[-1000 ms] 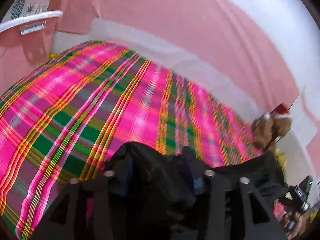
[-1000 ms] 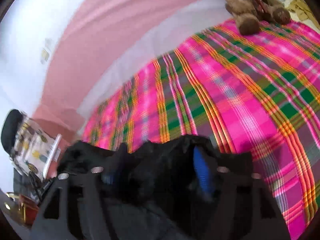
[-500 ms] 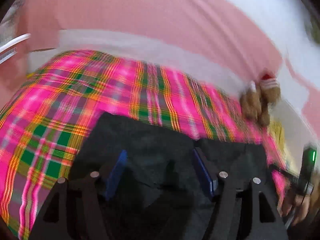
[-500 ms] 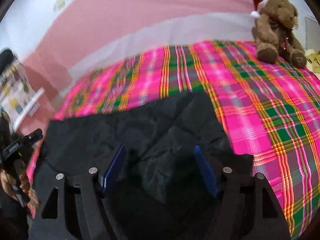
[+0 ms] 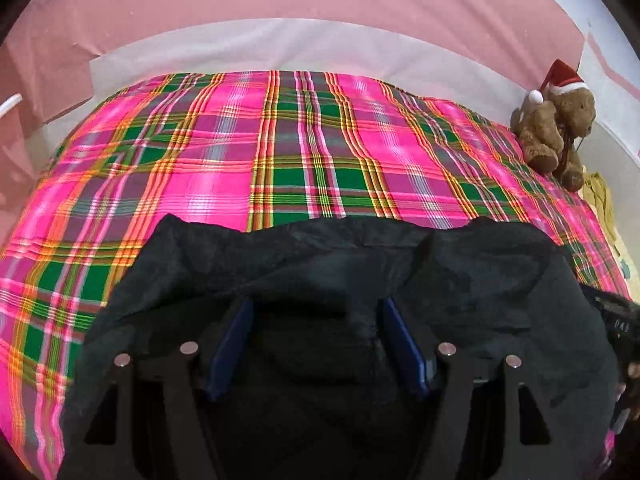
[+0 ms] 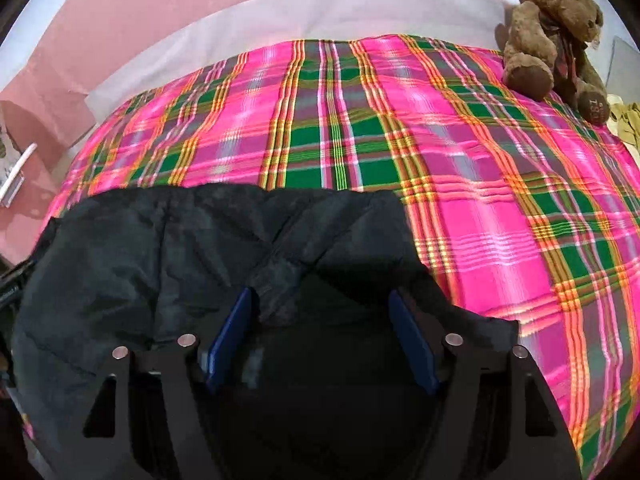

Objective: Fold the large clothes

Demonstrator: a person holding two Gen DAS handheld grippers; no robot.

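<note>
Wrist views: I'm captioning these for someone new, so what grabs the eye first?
The loud pink-and-green plaid bedspread fills the bed. A black garment lies spread over its near edge, right under both open hand-held grippers, left hand-held gripper and right hand-held gripper. A brown teddy bear in a Santa hat sits at the far right corner.

Black garment now spread flat, both tools' jaws parted.

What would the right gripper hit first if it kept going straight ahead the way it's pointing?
Most likely the black garment bunched just ahead of the right gripper, then the plaid bedcover beyond it. Depth is hard to judge here.
</note>
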